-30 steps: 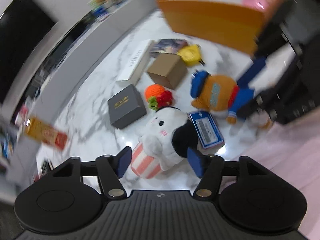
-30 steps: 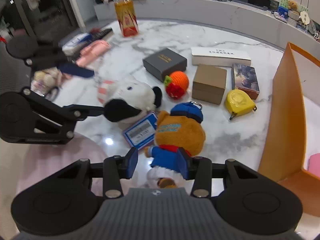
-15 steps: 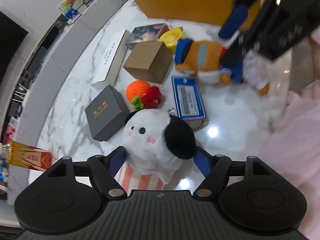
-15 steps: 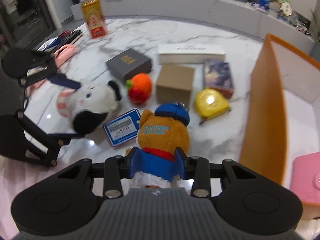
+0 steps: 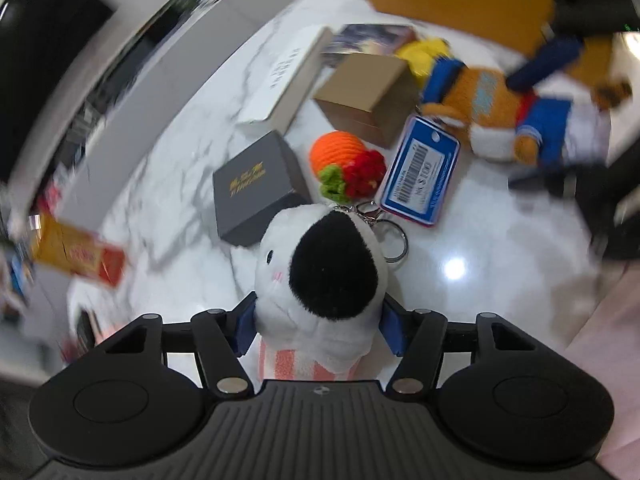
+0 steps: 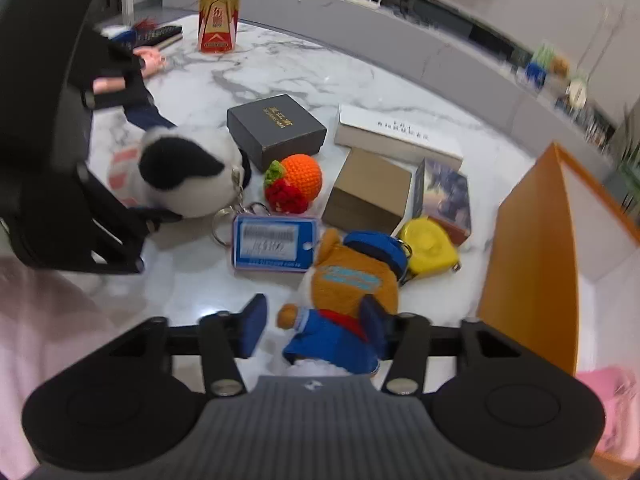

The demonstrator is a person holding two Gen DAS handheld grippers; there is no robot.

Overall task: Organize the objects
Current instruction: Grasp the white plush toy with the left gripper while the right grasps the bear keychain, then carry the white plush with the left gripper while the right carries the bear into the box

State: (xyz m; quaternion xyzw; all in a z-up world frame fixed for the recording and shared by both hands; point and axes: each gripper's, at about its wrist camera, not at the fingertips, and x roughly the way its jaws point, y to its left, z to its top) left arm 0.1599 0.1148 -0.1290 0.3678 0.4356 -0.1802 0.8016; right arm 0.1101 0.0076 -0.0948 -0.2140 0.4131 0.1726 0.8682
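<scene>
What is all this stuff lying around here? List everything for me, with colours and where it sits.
white plush: one, white with a black ear, between the left fingers
orange plush: one, orange with blue cap and clothes, at the right fingers
tag: one, blue, between the two plush toys
crochet fruit: one, orange and red, table centre
dark box: one, charcoal, behind the fruit
brown box: one, right of the fruit
white box: one, long, at the back
tape measure: one, yellow, beside the orange plush
bottle: one, orange, far left
bin: one, orange, right side
left hand-held gripper: black, blue pads
right hand-held gripper: black, blue pads
</scene>
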